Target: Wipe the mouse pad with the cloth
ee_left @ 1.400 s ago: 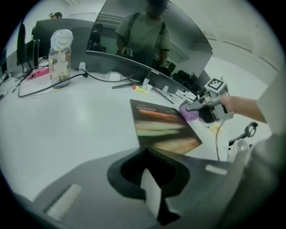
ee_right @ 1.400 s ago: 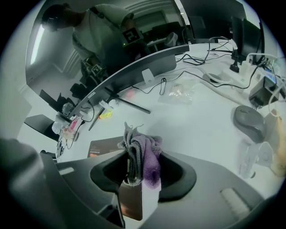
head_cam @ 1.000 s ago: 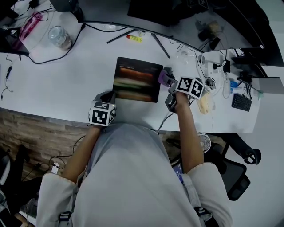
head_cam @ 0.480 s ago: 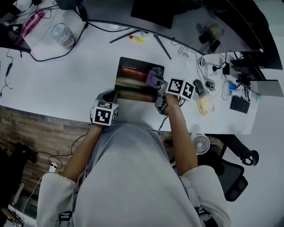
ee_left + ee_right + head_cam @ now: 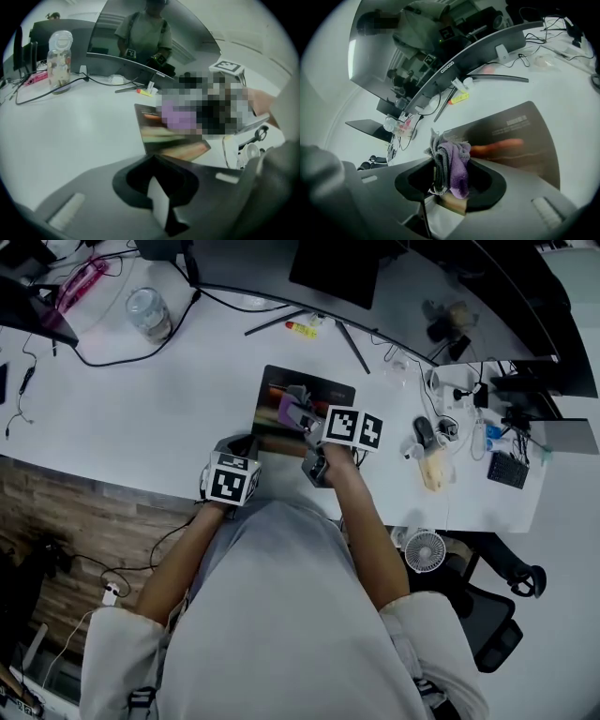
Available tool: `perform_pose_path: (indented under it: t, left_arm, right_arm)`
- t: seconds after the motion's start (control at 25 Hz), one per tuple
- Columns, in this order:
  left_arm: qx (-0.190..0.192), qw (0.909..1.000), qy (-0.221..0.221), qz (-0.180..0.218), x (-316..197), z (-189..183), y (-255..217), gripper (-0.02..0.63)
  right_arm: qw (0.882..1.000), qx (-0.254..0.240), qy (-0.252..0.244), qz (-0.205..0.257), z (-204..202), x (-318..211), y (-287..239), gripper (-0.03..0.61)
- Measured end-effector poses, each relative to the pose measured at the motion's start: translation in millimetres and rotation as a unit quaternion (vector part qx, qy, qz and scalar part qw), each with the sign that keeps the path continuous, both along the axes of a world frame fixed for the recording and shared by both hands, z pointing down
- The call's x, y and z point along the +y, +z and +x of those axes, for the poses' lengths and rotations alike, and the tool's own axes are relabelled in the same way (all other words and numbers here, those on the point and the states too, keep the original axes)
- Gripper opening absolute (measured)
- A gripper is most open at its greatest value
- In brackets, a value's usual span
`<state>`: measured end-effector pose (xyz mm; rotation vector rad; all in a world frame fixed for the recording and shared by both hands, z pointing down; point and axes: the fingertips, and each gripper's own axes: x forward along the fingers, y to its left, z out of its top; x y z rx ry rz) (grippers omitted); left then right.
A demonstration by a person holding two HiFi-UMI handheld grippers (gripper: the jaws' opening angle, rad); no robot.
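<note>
- White desk (image 5: 141, 399), cables (image 5: 112, 360) trailing over the left end.
- Left tool (image 5: 234, 442) sits just beside the mouse pad's (image 5: 330, 392) near-left corner, jaws together with nothing in them.
- Count: one mouse pad, one cloth (image 5: 289, 411), two tools.
- Right tool (image 5: 449, 180) is clamped on the purple-grey cloth, over the pad's left part.
- Looks mid-wipe to me; the next stroke needs even pressure across the rest of the pad.
</note>
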<state>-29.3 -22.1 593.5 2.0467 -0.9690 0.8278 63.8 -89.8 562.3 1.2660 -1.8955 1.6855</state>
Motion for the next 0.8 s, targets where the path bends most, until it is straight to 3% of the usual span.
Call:
perform_pose_path:
  t: [0.48,0.8]
  left_arm:
    - [-0.008,0.9999,0.004,0.01,1.9,-1.6,0.8,0.0]
    - [-0.021,0.9994,0.007,0.027,1.9,0.0,0.2,0.0]
  right_arm:
    - [0.999,-0.001,-0.038,-0.007,-55.2,3.1,15.1,0.187]
    - [0.999,0.0,-0.038,0.003,-57.9,5.2,19.2,0.189]
